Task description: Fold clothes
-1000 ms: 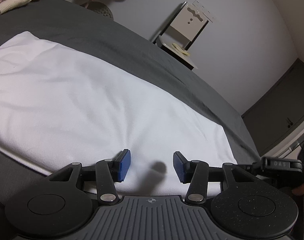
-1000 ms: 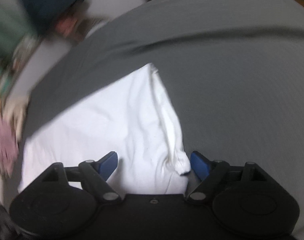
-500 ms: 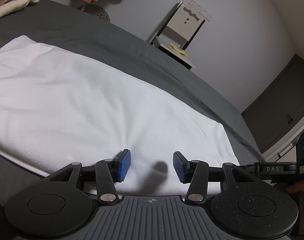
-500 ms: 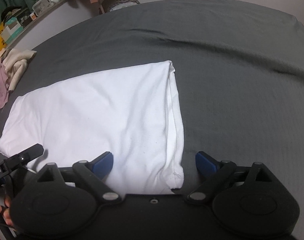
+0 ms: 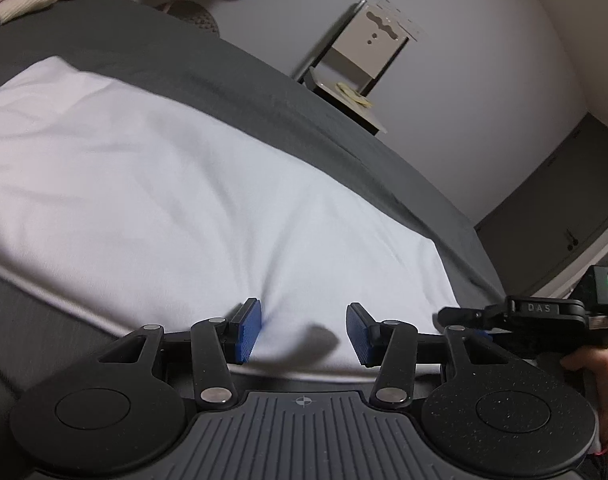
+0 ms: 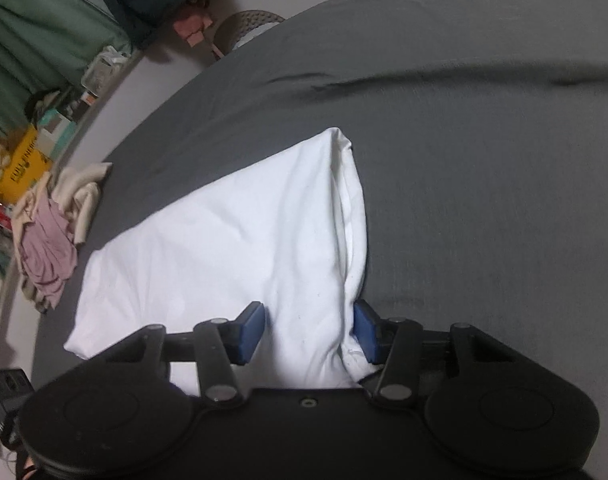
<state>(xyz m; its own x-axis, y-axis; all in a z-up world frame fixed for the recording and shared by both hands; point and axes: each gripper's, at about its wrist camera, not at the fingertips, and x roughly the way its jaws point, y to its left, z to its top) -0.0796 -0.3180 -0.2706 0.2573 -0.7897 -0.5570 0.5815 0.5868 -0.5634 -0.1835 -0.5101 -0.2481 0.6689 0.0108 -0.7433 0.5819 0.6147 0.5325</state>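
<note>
The right gripper, which a moment ago hung spread wide over the near right corner of the white garment, now sits lower on it, and its jaws are closing with cloth between them. The corner has bunched into a ridge between the blue pads, where before it lay flat. That suggests the next fold is starting from this end.

The garment, already folded into a long rectangle, lies on the dark grey bed cover, its doubled edge running from the far corner to the right jaw. Whether the pads already press the fabric or only flank it is hard to say; the right pad touches the hem, the left seems just beside the ridge.

The left gripper has kept its place and its gap: jaws half spread, standing on the garment's near edge with fabric between them, apparently not pinched. A cream and pink heap of clothes lies at the bed's far left.
</note>
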